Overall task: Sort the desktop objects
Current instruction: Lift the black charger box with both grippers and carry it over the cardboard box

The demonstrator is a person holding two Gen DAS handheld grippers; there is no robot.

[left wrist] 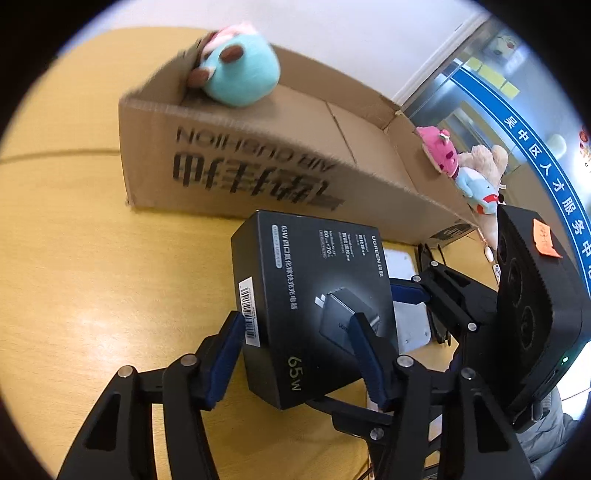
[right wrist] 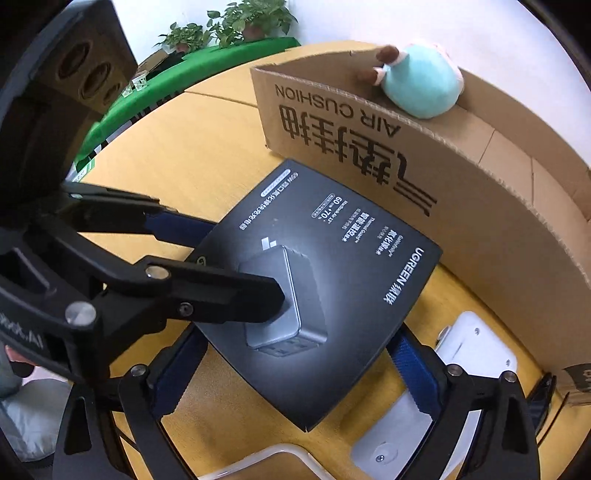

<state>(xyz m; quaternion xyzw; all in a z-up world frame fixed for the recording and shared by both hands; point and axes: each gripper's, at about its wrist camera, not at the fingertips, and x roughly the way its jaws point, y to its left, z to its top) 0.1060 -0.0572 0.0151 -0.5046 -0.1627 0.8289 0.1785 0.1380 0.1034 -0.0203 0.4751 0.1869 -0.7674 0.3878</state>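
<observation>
The black charger box [left wrist: 314,302] is off the wooden table [left wrist: 92,277], tilted, just in front of the long side of the open cardboard carton [left wrist: 229,166]. Both claws have it between their fingers. The step in hand looks like a handover or a two-handed carry of the box toward the carton, where a teal plush toy [left wrist: 240,74] already sits in one corner.

The left claw [left wrist: 299,354] has its blue pads on the box, one against the barcode side and the other on the printed top near the picture of the charger, with the jaws about half apart and clamped on it. The right claw [right wrist: 295,369] straddles the near corner of the box with its jaws very wide. Its blue fingers [right wrist: 410,369] lie along the box's edges, but the corner hides the contact, so I cannot tell whether they press or merely flank it.

The next move probably calls for one claw to take a firm hold before the other lets go, then a lift over the carton wall and a release inside; a slanted hold on a smooth box could slip.

Under the box lie white flat pieces [right wrist: 472,350], and more plush toys [left wrist: 465,173] sit at the carton's far end. Potted plants [right wrist: 229,26] stand beyond the table.
</observation>
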